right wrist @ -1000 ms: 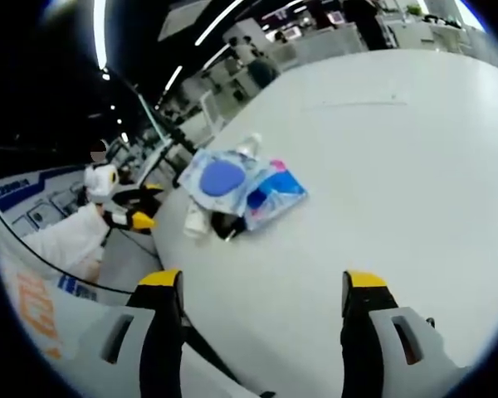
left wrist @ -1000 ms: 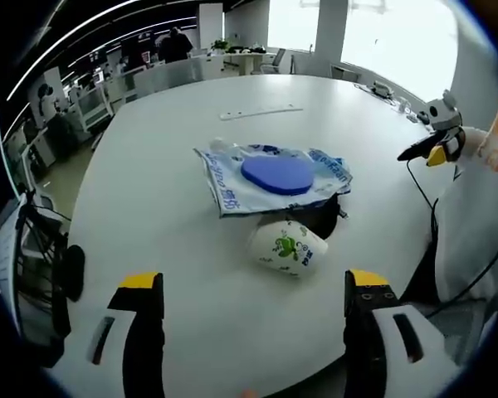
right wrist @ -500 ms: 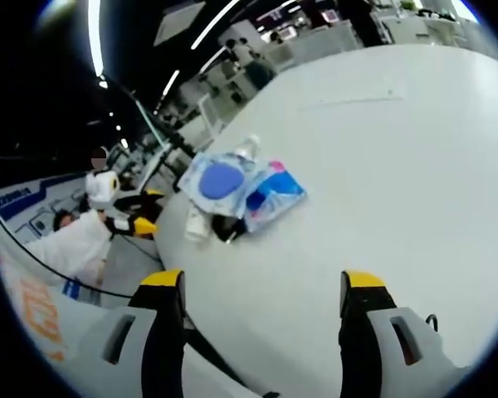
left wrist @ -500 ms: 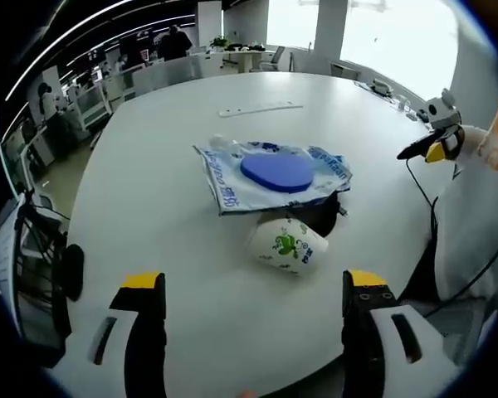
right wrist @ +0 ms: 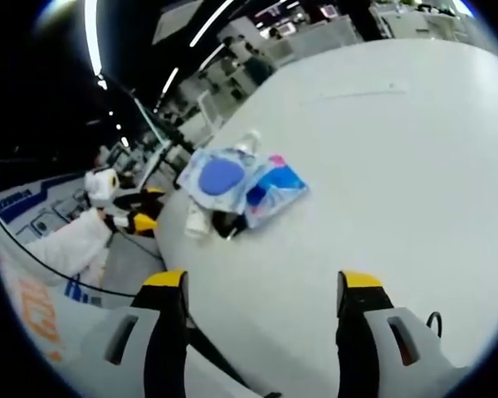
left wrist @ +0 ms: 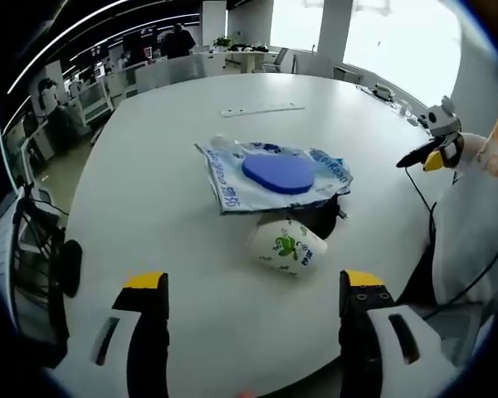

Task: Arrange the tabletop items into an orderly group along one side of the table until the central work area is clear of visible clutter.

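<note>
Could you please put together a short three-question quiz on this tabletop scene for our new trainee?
1. True or false: the paper cup stands upright on the table.
2. What lies on top of the plastic bag? A) a blue disc B) a red book C) a pair of scissors
3. Fill in: both the left gripper and the right gripper have their jaws ____ and hold nothing.

Key:
1. False; it lies on its side, just in front of the bag.
2. A, the blue disc.
3. open
</note>
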A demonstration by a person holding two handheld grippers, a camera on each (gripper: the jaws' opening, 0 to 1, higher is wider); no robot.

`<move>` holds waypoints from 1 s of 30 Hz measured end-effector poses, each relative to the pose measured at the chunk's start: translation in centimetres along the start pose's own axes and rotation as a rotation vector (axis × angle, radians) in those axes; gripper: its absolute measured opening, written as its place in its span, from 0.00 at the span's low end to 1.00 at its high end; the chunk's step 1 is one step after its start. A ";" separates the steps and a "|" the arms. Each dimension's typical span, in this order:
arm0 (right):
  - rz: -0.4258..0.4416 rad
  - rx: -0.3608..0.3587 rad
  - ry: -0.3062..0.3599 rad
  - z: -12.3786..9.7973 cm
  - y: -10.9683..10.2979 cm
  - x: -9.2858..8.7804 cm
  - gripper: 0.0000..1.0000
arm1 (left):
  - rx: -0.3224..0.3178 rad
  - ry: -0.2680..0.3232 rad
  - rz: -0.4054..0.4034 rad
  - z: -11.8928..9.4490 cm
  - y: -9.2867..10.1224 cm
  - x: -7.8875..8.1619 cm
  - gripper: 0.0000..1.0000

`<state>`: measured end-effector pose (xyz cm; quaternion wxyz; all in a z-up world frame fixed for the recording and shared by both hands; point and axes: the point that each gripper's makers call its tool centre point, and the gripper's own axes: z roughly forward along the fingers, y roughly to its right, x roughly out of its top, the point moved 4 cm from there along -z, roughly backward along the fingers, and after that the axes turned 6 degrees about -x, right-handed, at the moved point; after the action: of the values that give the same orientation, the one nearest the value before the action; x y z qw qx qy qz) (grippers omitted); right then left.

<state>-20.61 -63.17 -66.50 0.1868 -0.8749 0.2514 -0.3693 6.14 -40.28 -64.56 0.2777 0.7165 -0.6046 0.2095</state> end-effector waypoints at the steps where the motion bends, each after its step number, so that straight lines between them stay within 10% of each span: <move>1: -0.001 0.002 -0.002 0.1 -0.1 0.0 0.71 | 0.000 -0.001 0.001 0.0 -0.1 0.0 0.86; 30: -0.018 0.088 -0.010 3.8 -2.9 3.3 0.61 | 0.021 0.071 -0.064 1.5 -2.2 2.5 0.72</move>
<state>-14.96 -62.23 -65.67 0.2228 -0.8701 0.2259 -0.3772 8.71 -42.85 -64.42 0.2979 0.7307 -0.5688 0.2321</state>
